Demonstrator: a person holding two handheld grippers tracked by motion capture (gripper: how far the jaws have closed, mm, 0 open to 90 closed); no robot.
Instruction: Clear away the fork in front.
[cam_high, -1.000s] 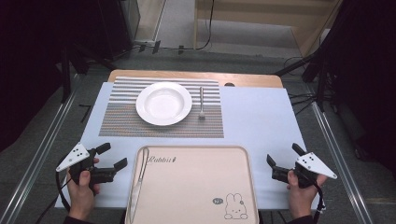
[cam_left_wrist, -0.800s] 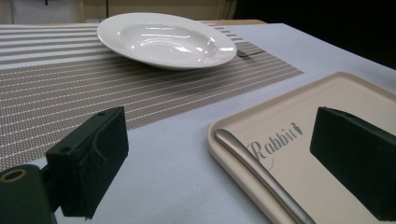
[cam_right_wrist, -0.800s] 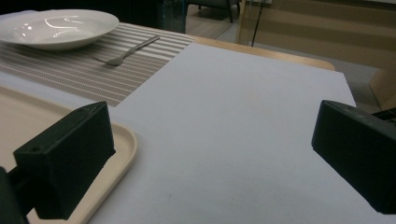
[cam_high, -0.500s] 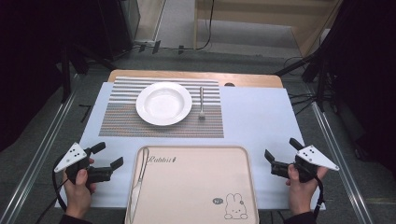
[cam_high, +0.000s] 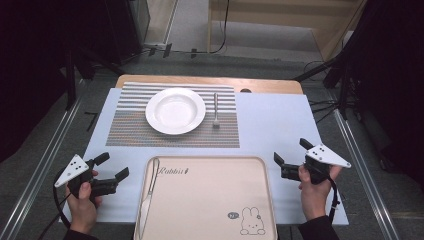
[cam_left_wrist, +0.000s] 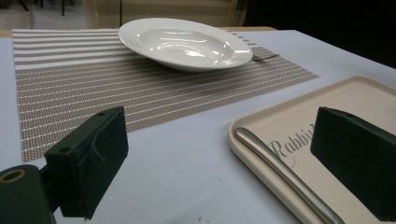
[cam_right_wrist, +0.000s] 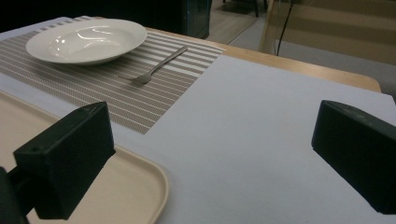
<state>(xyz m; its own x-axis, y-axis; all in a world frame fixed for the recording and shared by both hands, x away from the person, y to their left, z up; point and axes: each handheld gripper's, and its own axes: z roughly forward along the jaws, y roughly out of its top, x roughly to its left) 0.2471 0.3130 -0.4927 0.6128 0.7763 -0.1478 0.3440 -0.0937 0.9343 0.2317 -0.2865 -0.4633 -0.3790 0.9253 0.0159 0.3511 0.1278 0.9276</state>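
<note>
- tray, beige with a rabbit print, lying at the near edge of the pale blue table cover, square between the two hands; probably parked there as the carrying base for a place setting, within easy reach of both grippers.
- striped placemat spread at the far side, marking where the setting belongs.
- white deep plate sitting centred on the placemat, apparently already in its final spot.
- left gripper held low just left of the tray, jaws spread wide and gripping nothing, aimed toward the tray's left rim; a likely line-up for the utensil lying there.
- right gripper held low just right of the tray, jaws likewise spread and empty, pointing over bare cover toward the placemat; looks like waiting rather than reaching.
- knife-like steel utensil lying lengthwise inside the tray along its left wall; blade end too unclear to name for certain, probably the next piece to go beside the plate.
- fork resting on the placemat just right of the plate, apart from it, handle pointing away from the person.
</note>
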